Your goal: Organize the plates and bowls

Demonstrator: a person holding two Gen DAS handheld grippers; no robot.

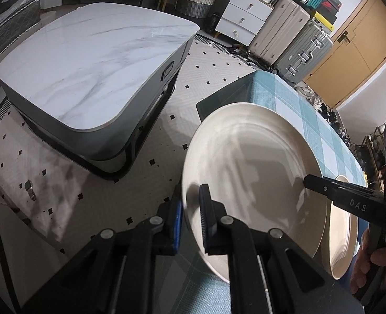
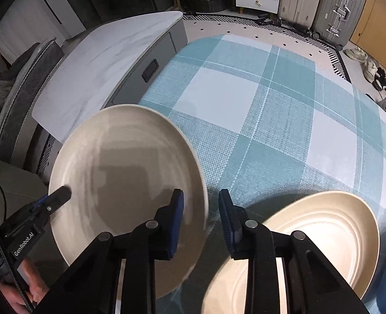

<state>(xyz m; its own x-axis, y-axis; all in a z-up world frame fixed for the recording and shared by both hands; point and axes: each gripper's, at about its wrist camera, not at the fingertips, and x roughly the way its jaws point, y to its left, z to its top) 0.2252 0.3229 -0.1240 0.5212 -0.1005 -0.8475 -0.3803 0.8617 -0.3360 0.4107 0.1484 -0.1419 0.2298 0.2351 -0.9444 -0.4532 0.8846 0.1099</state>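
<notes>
My left gripper (image 1: 190,209) is shut on the near rim of a cream plate (image 1: 250,172), which it holds tilted above the edge of the table. In the right wrist view the same plate (image 2: 119,183) fills the lower left, with the left gripper (image 2: 62,193) clamped on its far-left rim. My right gripper (image 2: 200,209) straddles the plate's right rim; its blue pads stand on either side with a gap showing. In the left wrist view the right gripper (image 1: 308,180) has one finger over that rim. A second cream plate (image 2: 310,235) with a ringed inside lies on the cloth under the right gripper.
The table wears a teal and white checked cloth (image 2: 271,104). A low marble-topped coffee table (image 1: 88,65) stands close beside it on the patterned floor. Suitcases (image 1: 297,39) and a white drawer unit (image 1: 245,18) line the far wall. A hand (image 1: 376,261) grips the right gripper's handle.
</notes>
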